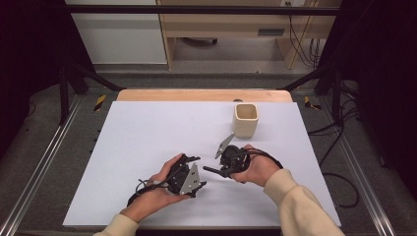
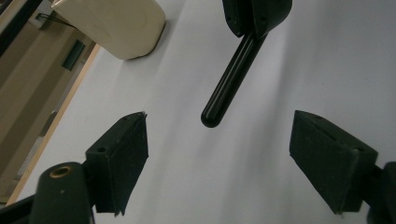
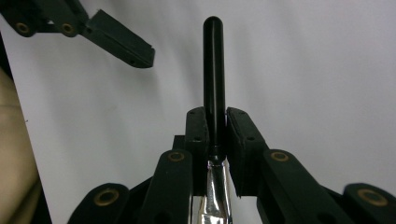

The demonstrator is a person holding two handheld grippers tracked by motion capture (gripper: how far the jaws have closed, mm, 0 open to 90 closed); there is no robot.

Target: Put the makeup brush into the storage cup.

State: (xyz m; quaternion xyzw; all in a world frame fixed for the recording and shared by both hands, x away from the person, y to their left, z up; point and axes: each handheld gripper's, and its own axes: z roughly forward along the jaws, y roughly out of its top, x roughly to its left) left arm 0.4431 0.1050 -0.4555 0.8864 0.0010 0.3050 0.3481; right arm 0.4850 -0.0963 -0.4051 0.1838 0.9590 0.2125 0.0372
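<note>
Black-handled utensil (image 3: 213,70) sits centre frame in the right gripper view, pinched at its neck by the right gripper (image 3: 215,135), jaws clamped tight, silvery part trailing below. Left gripper (image 2: 219,154) is wide apart with nothing between its jaws, the handle tip just ahead of them. Risk: a misaligned closing jaw knocks the handle, pivoting it in the narrow pinch. Beige cup (image 1: 245,119) stands upper right in the high view.

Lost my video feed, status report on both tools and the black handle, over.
Right tool shut on black handle, held level. Left tool open, jaws either side of handle tip, not touching. Cream cup stands behind, nothing in the way.
</note>
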